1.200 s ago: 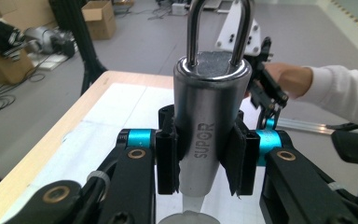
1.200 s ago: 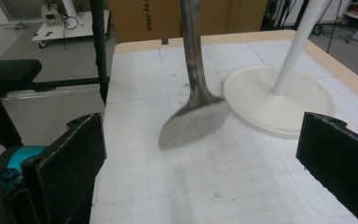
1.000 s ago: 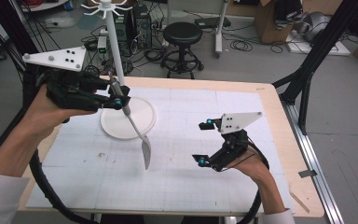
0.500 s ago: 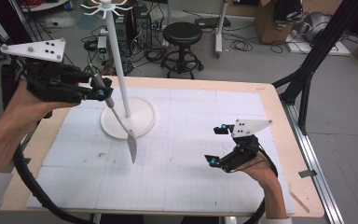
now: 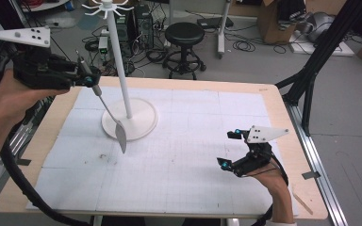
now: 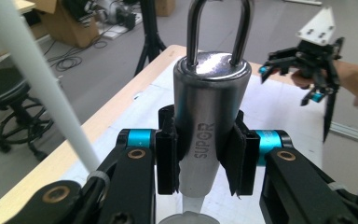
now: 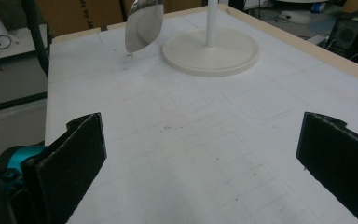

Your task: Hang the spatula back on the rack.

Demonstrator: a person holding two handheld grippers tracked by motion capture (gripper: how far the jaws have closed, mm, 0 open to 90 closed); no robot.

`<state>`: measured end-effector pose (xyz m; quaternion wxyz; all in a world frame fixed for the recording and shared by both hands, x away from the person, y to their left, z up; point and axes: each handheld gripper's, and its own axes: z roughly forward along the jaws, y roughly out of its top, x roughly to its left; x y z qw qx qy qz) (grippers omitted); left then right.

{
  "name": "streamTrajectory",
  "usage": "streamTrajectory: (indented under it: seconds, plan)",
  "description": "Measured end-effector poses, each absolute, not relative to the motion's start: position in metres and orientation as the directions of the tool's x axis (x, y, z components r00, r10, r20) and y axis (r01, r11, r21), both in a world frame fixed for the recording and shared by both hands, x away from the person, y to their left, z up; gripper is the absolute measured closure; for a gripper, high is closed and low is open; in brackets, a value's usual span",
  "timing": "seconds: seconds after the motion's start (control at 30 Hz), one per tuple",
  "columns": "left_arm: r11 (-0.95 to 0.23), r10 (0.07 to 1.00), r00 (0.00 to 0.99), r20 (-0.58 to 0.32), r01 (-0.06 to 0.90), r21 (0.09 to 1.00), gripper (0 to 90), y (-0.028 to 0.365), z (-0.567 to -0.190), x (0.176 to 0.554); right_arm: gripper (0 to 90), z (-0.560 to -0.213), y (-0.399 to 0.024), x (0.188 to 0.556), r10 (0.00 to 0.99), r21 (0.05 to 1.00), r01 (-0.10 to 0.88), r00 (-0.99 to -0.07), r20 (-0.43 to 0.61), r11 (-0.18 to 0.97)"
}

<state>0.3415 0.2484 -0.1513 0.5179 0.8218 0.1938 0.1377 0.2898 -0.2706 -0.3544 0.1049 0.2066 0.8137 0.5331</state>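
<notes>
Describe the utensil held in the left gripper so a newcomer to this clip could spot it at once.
Start at the white stand with its round base at the back left of the white-covered table. Just left of the pole, the left gripper clamps a steel spoon by its thick cylindrical handle, bowl hanging down over the base's rim. It is the one shiny metal thing there, and the handle reads SUPOR.

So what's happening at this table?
A person holds a gripper in each hand. The left gripper is clamped on the handle of a steel spoon, which hangs in the air, bowl down, beside a white rack stand on the padded table. The right gripper sits open and empty low over the table's right side.
</notes>
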Motion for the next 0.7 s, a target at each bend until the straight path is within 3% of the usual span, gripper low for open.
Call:
streamTrajectory:
  seconds: [0.7]
  plan:
    - [-0.428,0.530,0.847,0.046,0.221,0.876,68.7,0.244,-0.134,0.372,0.4,-0.353,-0.280,0.286,0.463,0.926,0.218,-0.885,0.053,0.309]
